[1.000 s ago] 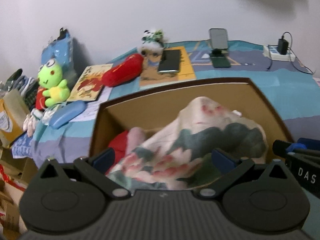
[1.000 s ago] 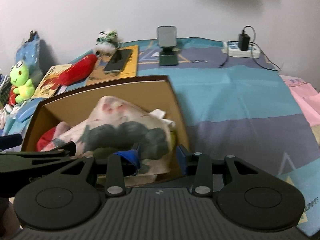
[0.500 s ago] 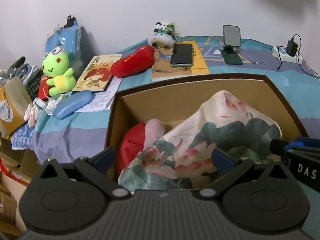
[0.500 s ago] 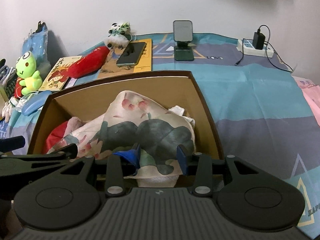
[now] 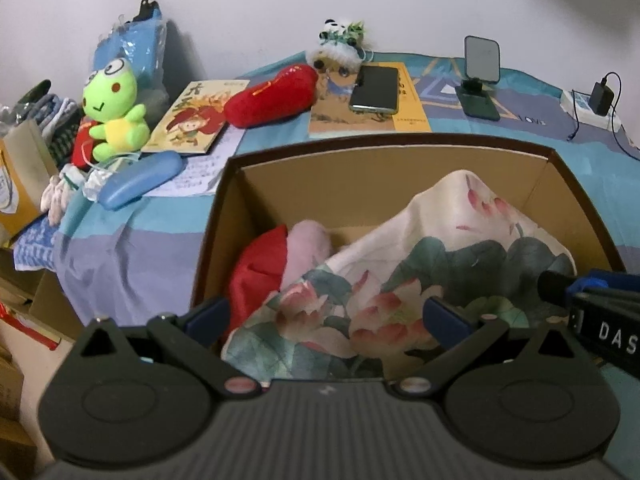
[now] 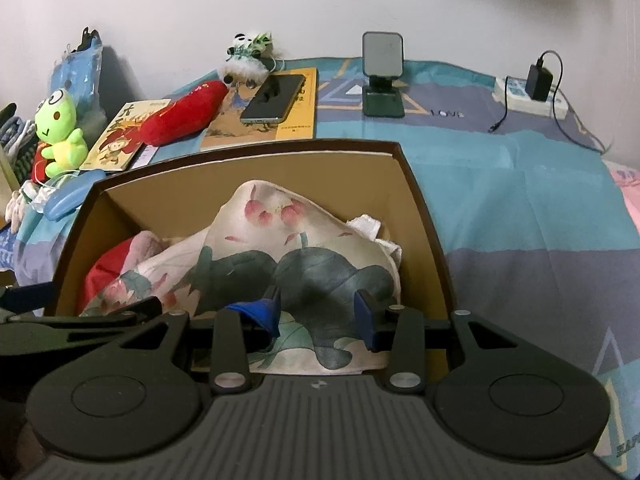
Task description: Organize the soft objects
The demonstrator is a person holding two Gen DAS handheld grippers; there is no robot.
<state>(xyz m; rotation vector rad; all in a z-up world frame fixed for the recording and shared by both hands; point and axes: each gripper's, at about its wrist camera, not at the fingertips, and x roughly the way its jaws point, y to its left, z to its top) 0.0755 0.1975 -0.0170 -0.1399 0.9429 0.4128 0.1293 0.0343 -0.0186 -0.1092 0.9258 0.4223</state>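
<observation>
A brown cardboard box [image 5: 360, 168] [image 6: 424, 216] stands on the bed. In it lie a floral cloth [image 5: 432, 264] [image 6: 280, 248], a red soft item [image 5: 256, 276] and a pink one [image 5: 308, 240]. My left gripper [image 5: 326, 314] is open and empty at the box's near edge, above the cloth. My right gripper [image 6: 318, 312] is open with nothing between its pads, just above the cloth's near end. A green frog plush [image 5: 114, 112] [image 6: 60, 132], a red plush [image 5: 272, 94] [image 6: 184, 112] and a panda plush [image 5: 340, 42] [image 6: 248, 56] lie outside the box.
Two books [image 5: 196, 116] [image 6: 276, 116], a phone [image 5: 376, 88], a phone stand [image 5: 480, 76] [image 6: 382, 76], a power strip with charger [image 6: 532, 92], a blue case [image 5: 140, 178] and a blue bag [image 5: 132, 48] lie on the bedspread [image 6: 520, 200]. Boxes stand left of the bed.
Both grippers have drawn back and up from the box. The floral cloth has dropped out of them and now rests in the box.
</observation>
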